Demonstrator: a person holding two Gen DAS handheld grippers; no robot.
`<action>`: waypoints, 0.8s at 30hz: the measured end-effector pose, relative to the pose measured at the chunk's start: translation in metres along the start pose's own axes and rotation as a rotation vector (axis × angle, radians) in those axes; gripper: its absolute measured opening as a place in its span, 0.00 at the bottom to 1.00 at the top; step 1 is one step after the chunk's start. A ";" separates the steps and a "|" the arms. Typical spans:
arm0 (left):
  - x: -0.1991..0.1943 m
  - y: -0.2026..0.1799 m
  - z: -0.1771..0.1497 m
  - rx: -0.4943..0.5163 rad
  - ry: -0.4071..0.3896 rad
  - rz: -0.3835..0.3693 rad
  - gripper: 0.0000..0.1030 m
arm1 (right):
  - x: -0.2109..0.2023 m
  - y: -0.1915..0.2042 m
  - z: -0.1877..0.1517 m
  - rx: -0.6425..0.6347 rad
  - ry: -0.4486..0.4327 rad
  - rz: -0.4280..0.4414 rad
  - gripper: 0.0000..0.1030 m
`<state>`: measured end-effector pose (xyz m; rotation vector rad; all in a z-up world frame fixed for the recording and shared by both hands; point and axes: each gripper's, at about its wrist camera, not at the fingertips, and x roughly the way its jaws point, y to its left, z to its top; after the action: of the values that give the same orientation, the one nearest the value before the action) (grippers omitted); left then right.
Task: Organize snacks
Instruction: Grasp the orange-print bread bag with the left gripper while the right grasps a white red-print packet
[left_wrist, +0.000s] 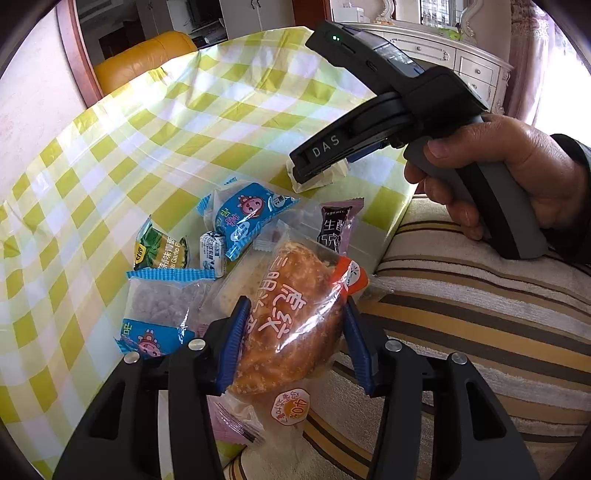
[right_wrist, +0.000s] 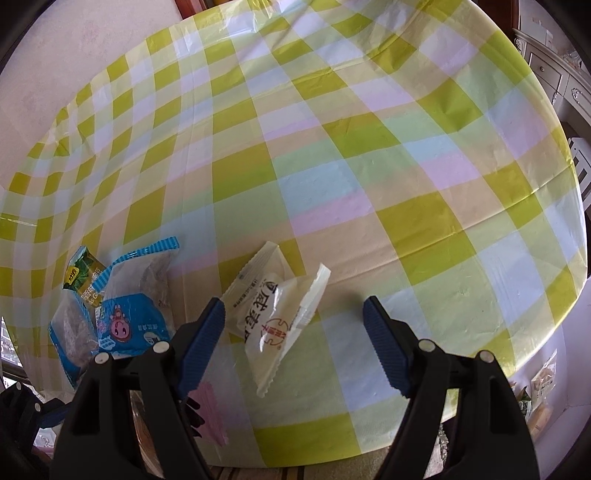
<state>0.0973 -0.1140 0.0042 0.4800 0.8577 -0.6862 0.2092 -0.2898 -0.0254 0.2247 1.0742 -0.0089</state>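
Left jaws: your left gripper (left_wrist: 291, 339) has its blue pads pressed against both sides of the bread packet (left_wrist: 291, 317), pinching it at the bench's near edge.
Bread handling: light, soft and crushable in slippery film; you should squeeze gently across the loaf's middle, not the loose sealed ends.
Right jaws: your right gripper (right_wrist: 295, 343) stands spread and empty, straddling the white sachet (right_wrist: 275, 314) lying flat on the bench (right_wrist: 332, 147).
Sachet handling: thin and limp; take it across its body.
Pile beyond: blue pig-print packets (left_wrist: 247, 214), a green packet (left_wrist: 160, 247) and a dark chocolate wrapper (left_wrist: 336, 229) overlap.
Hidden: a pink wrapper (left_wrist: 229, 421) sits under the bread, mostly covered; the sachet's print is partly unreadable.
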 end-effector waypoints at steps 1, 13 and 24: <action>-0.002 0.000 0.000 -0.006 -0.005 0.001 0.46 | 0.000 0.001 0.000 -0.005 0.003 -0.006 0.75; -0.029 0.012 -0.007 -0.140 -0.107 0.022 0.45 | 0.005 0.012 0.014 0.090 0.025 -0.167 0.77; -0.048 0.025 -0.013 -0.255 -0.176 0.046 0.45 | 0.013 0.026 0.011 0.025 0.030 -0.209 0.56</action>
<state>0.0862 -0.0712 0.0384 0.2061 0.7534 -0.5580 0.2276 -0.2646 -0.0271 0.1343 1.1237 -0.2071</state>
